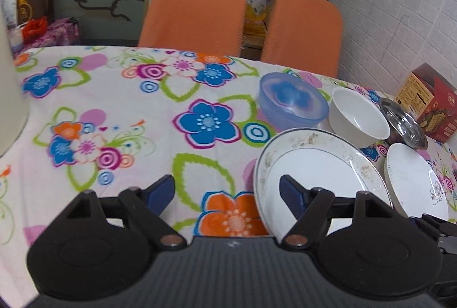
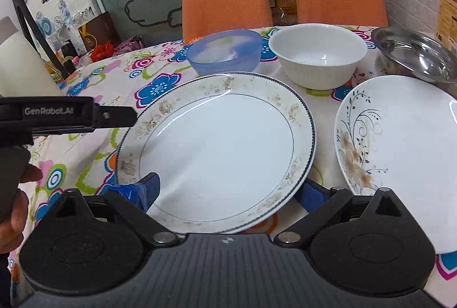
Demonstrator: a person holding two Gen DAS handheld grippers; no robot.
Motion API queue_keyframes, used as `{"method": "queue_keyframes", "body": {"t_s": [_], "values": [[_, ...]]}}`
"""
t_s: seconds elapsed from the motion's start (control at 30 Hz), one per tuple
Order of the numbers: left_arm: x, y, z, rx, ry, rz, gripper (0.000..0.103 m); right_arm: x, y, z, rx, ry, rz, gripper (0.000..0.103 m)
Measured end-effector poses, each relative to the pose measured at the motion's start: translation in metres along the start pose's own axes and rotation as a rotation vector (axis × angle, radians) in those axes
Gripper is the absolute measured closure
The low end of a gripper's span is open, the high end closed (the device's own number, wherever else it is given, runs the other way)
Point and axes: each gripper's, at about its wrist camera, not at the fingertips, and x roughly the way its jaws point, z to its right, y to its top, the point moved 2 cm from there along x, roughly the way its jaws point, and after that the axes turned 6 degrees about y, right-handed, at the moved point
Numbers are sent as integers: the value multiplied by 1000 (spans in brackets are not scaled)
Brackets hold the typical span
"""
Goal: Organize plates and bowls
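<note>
Right jaws gape wide around the large gilt-rimmed white plate, not yet gripping; left jaws wide, empty; next close, then stack

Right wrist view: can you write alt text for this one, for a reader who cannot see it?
The right gripper, fingers wide apart, reaches around the near edge of a large gold-rimmed plate on a flowered tablecloth. A floral plate lies to its right; behind stand a blue bowl, a white bowl and a steel bowl. The left gripper enters from the left.
</note>
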Motion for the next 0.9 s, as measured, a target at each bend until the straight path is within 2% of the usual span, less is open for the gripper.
{"method": "queue_keyframes", "body": {"t_s": [0.1, 0.23, 0.4, 0.53, 0.7, 0.83, 0.9], "values": [[23, 5, 14, 48, -34, -36, 29, 5, 3, 0, -20, -22, -1, 14], [42, 6, 22, 89, -41, -70, 29, 9, 9, -1, -27, -18, -15, 14], [41, 4, 17, 80, -45, -67, 29, 10, 9, 0, -74, 30, -27, 15], [44, 7, 18, 78, -43, -67, 29, 13, 11, 2, -72, -13, 7, 15], [48, 6, 30, 130, -11, -50, 30, 21, 8, -5, -154, -40, 17, 13], [48, 3, 33, 162, 9, -39, 33, 19, 8, -1, -179, -17, 34, 12], [46, 3, 34, 164, -6, -36, 43, 21, 8, -2, -169, -28, 40, 12]]}}
